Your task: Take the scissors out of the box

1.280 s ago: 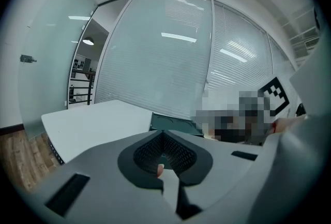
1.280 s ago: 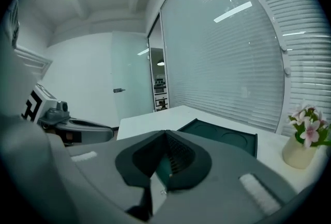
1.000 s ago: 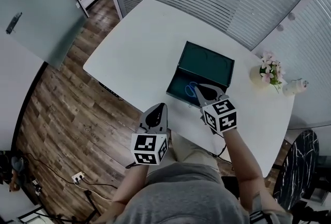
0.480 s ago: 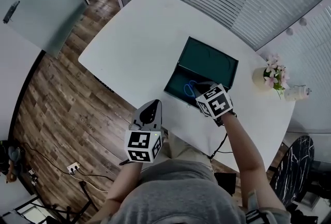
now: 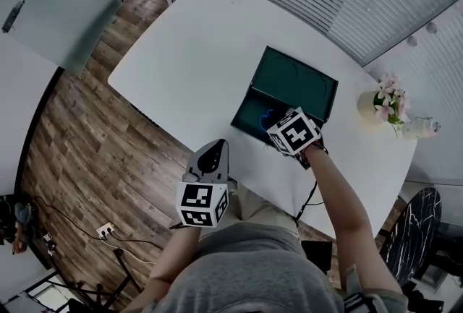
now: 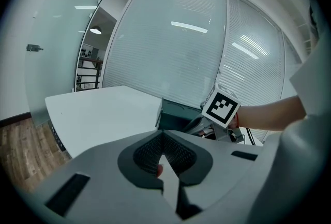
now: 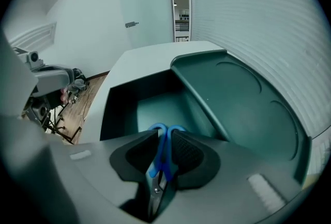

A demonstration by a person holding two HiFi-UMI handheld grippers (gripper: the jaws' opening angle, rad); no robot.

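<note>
Right gripper view shows the scissors point(image 7: 163, 150) lying on the floor of the open dark green box point(image 7: 124, 99), blue handle loops away from the camera and the blades running back under the gripper. The right gripper point(image 7: 164, 137) points steeply down into the box with the handles between its two ribbed pads. Its jaws are opening; the pads stand close on either side of the handles, and no firm hold is judged to be in place yet. The straddling position appears chosen so that a closing would catch both handles together near the pivot.

Head view confirms that the box sits near the table's point(image 5: 195, 51) edge with its lid point(image 5: 296, 84) raised away from the person, which leaves the approach open from the near side.

Left gripper view shows the left gripper point(image 6: 163, 137) with its pads together and nothing held. It hangs off the near table edge, well apart from the box, apparently kept clear of the working hand.

Assessment: the scissors have not left the box; the pick is at the grasping step.
</note>
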